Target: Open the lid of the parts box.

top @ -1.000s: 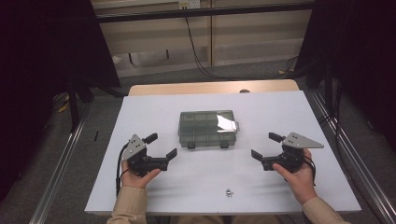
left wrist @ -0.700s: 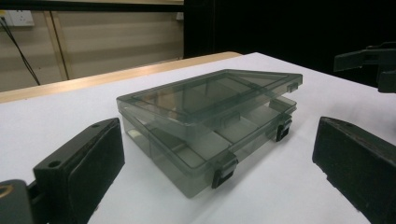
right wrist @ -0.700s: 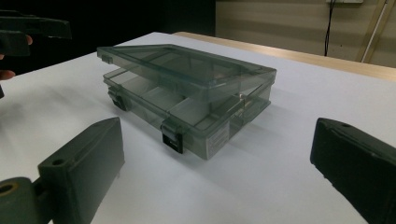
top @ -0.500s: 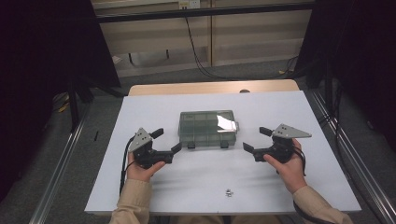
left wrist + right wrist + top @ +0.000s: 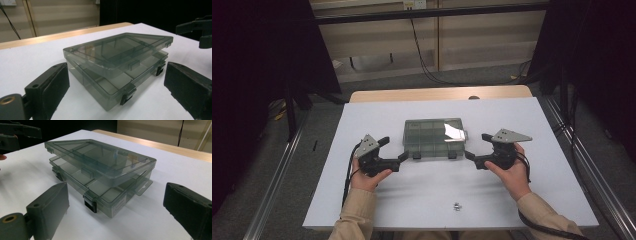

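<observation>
Jaws of both grippers stand released, spread wide with nothing between them. The left gripper (image 5: 393, 153) rests low over the bench (image 5: 537, 130) at the near left corner of the compartment box (image 5: 434, 137), its jaw tips just beside the box's left latch. The right gripper (image 5: 476, 148) sits at the near right corner of the box, its jaw tips close to the box wall; contact cannot be confirmed.

The compartment box is a smoky transparent plastic organiser lying flat near the middle of the bench, slightly toward the far side. Its lid (image 5: 117, 51) is not seated: it rides tilted above the base, raised along the near edge, with a visible gap between lid and base. Two dark latches (image 5: 90, 204) hang on the near wall of the base, unfastened. Internal dividers show through the plastic.

In the left gripper view, the box lies between and beyond the two black jaws; the right gripper view frames it likewise.

A small metal part (image 5: 457, 205) lies on the bench near the near edge, well apart from the box.
</observation>
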Available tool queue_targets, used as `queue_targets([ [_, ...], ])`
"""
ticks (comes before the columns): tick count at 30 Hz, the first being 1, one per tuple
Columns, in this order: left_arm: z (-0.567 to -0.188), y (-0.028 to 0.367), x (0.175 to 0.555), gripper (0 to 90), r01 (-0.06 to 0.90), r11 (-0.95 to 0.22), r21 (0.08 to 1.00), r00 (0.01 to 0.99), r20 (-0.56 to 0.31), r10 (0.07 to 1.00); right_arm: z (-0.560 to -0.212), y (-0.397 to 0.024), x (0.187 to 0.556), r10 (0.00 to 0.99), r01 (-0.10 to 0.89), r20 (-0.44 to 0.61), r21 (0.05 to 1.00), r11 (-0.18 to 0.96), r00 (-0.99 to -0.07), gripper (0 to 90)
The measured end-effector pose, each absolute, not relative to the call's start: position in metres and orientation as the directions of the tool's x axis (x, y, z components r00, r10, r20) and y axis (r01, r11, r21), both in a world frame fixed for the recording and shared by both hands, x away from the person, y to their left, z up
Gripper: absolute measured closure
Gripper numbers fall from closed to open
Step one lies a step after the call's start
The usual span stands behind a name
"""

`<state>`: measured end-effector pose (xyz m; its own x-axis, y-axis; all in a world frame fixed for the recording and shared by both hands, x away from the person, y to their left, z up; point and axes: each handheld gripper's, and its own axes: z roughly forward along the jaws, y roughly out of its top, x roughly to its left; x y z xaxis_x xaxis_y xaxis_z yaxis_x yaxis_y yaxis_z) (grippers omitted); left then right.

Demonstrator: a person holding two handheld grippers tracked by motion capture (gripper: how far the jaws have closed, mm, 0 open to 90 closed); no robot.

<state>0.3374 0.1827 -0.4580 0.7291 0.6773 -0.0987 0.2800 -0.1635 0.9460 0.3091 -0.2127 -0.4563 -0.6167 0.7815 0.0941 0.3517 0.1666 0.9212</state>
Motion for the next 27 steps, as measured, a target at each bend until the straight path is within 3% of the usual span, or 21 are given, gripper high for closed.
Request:
queue_targets([
  [7, -0.46, 0.179, 0.34, 14.0, 0.319, -0.207, 0.925, 0.722, -0.095, 0.686, -0.462, -0.213, 0.309, 0.795, 0.4, 0.127, 0.904, 0.154, -0.593, 8.8],
  [12, -0.458, 0.178, 0.341, 23.6, 0.357, -0.217, 0.909, 0.715, -0.116, 0.689, -0.463, -0.213, 0.309, 0.796, 0.426, 0.139, 0.89, 0.161, -0.589, 17.7],
  [18, -0.46, 0.177, 0.342, 48.4, 0.386, -0.264, 0.884, 0.725, -0.114, 0.679, -0.465, -0.217, 0.313, 0.805, 0.476, 0.14, 0.858, 0.192, -0.577, 46.5],
  [20, -0.46, 0.179, 0.341, 57.5, 0.407, -0.269, 0.873, 0.716, -0.122, 0.687, -0.465, -0.218, 0.315, 0.804, 0.477, 0.138, 0.857, 0.196, -0.578, 50.6],
  [21, -0.459, 0.179, 0.342, 61.5, 0.403, -0.281, 0.871, 0.717, -0.109, 0.689, -0.465, -0.218, 0.316, 0.809, 0.498, 0.151, 0.846, 0.191, -0.568, 63.9],
  [22, -0.459, 0.179, 0.341, 61.5, 0.403, -0.283, 0.87, 0.718, -0.109, 0.687, -0.465, -0.218, 0.316, 0.809, 0.498, 0.151, 0.846, 0.191, -0.568, 63.9],
  [23, -0.46, 0.179, 0.341, 69.7, 0.402, -0.302, 0.864, 0.721, -0.096, 0.686, -0.466, -0.218, 0.318, 0.808, 0.514, 0.159, 0.835, 0.196, -0.567, 73.5],
  [24, -0.46, 0.179, 0.341, 73.5, 0.402, -0.302, 0.864, 0.721, -0.096, 0.686, -0.466, -0.218, 0.318, 0.808, 0.514, 0.159, 0.835, 0.196, -0.567, 73.5],
  [25, -0.46, 0.179, 0.341, 76.7, 0.409, -0.319, 0.855, 0.717, -0.085, 0.692, -0.467, -0.216, 0.319, 0.81, 0.531, 0.166, 0.823, 0.2, -0.563, 83.3],
  [26, -0.46, 0.179, 0.341, 76.7, 0.415, -0.317, 0.853, 0.713, -0.089, 0.696, -0.467, -0.216, 0.319, 0.81, 0.531, 0.166, 0.823, 0.2, -0.563, 83.3],
  [27, -0.46, 0.18, 0.342, 83.8, 0.43, -0.318, 0.845, 0.707, -0.096, 0.7, -0.468, -0.214, 0.321, 0.812, 0.551, 0.182, 0.812, 0.195, -0.555, 90.0],
])
